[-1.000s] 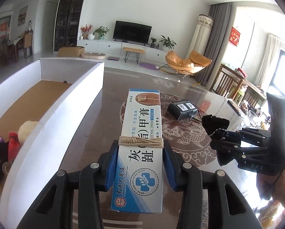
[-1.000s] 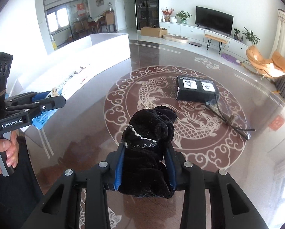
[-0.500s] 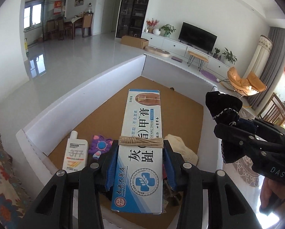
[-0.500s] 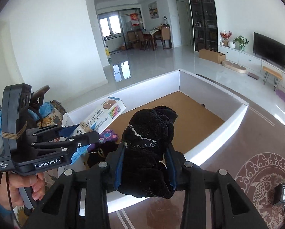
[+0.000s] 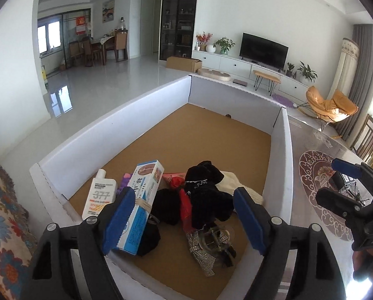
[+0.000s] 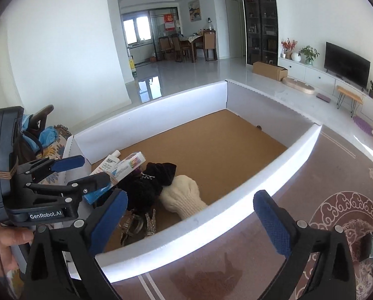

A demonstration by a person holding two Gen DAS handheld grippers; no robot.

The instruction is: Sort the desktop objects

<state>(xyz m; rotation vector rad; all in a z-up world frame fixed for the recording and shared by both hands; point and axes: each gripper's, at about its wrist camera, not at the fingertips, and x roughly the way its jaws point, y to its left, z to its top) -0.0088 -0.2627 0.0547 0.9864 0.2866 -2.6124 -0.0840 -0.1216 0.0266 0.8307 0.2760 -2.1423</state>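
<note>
1. My left gripper [image 5: 184, 216] hangs over the near corner of the white box [image 5: 126, 115], its jaws opening; the blue-and-white ointment carton [image 5: 140, 206] leans against the left pad, tilted, with the right pad well clear of it
2. My right gripper [image 6: 190, 217] has its jaws opening wide with nothing between them, above the box's near wall
3. The black knitted bundle [image 5: 206, 195] lies inside the box on the cork floor, touching a cream knit piece [image 6: 184, 195]
4. A sunscreen bottle [image 5: 100, 195] lies just beside the carton
</note>
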